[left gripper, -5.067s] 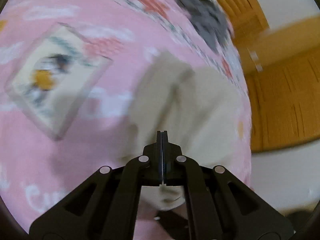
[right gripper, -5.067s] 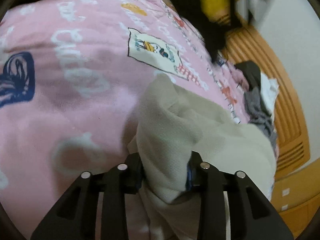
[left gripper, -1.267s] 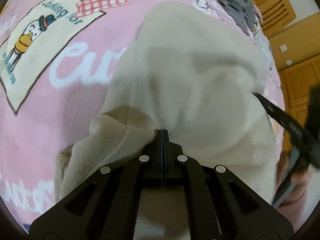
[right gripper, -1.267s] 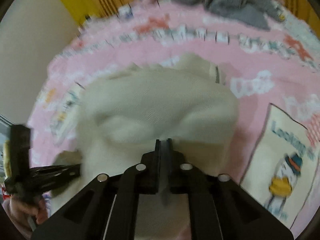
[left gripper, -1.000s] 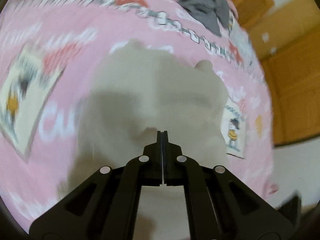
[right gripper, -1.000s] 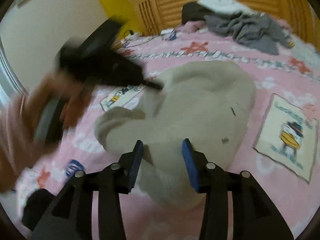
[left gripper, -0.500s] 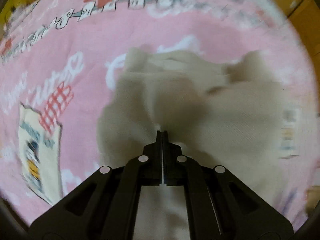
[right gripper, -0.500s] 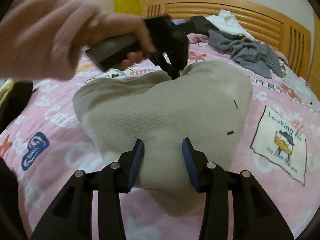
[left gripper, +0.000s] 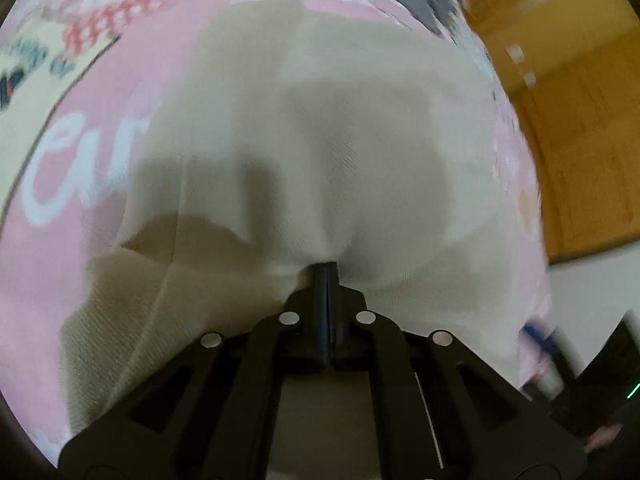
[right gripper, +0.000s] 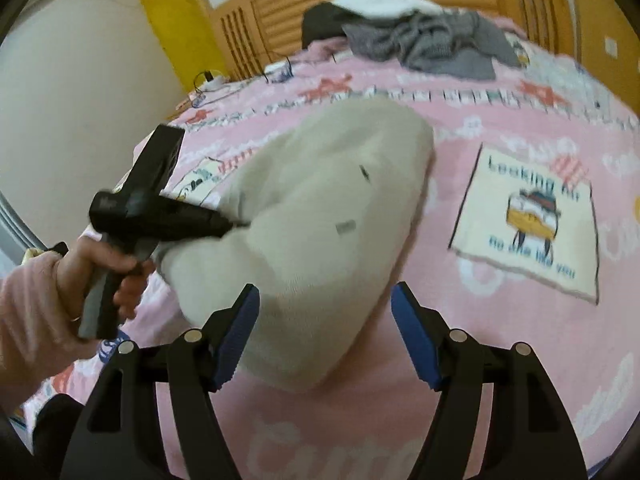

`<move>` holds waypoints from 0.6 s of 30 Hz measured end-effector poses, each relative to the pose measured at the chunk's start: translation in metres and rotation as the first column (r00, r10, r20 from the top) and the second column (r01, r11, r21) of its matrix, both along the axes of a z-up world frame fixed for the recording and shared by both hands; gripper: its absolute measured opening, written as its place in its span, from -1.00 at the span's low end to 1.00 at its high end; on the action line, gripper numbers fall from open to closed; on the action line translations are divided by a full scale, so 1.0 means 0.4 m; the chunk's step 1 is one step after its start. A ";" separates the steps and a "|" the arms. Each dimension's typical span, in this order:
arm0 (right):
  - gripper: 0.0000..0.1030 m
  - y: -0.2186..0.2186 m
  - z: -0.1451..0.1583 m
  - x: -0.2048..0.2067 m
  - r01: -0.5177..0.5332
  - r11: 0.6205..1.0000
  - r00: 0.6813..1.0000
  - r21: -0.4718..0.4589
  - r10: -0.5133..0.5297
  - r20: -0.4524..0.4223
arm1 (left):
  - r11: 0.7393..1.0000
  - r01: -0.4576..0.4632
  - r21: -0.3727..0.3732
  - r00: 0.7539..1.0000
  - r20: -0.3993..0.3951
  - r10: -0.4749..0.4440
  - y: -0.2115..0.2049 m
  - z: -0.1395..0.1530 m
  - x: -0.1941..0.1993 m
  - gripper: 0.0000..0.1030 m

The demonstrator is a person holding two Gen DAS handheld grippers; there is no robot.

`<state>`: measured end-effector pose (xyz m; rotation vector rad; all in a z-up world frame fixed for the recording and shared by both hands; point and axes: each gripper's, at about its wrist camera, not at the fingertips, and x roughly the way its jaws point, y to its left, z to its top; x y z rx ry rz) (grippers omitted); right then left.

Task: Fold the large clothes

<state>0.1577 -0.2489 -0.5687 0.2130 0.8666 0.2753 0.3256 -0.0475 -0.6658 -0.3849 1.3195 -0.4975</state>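
The left hand-held gripper (left gripper: 327,270) pinches the beige garment (left gripper: 320,128) (seemingly bunched) over the pink bedspread (left gripper: 72,208).

The left wrist view looks down, very close, onto the beige garment (left gripper: 320,140) on the pink bed (left gripper: 80,208). The right wrist view sits farther back, facing the headboard (right gripper: 360,4); both share that garment.

We see a plain beige garment (right gripper: 320,216) on a pink bedspread (right gripper: 500,360) printed with white lettering, red stars and cream cartoon patches. Beyond the garment lie grey clothes (right gripper: 432,44) against an orange-brown slatted headboard (right gripper: 280,4). The right gripper (right gripper: 325,336) is black with blue pads (right gripper: 236,340).
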 end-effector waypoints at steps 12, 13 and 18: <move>0.70 -0.157 -0.133 0.100 0.213 0.898 0.931 0.386 -0.066 -0.360 | 0.979 0.029 0.202 0.984 0.164 -0.063 0.056 0.181 0.025 0.88; 0.70 -0.168 -0.150 0.111 0.239 0.874 0.920 0.423 -0.065 -0.385 | 0.975 0.024 0.222 0.983 0.173 -0.064 0.071 0.185 0.040 0.88; 0.81 -0.185 -0.190 0.169 0.265 0.817 0.909 0.512 -0.034 -0.415 | 0.998 0.018 0.052 0.999 -0.043 -0.016 0.143 0.102 0.114 0.88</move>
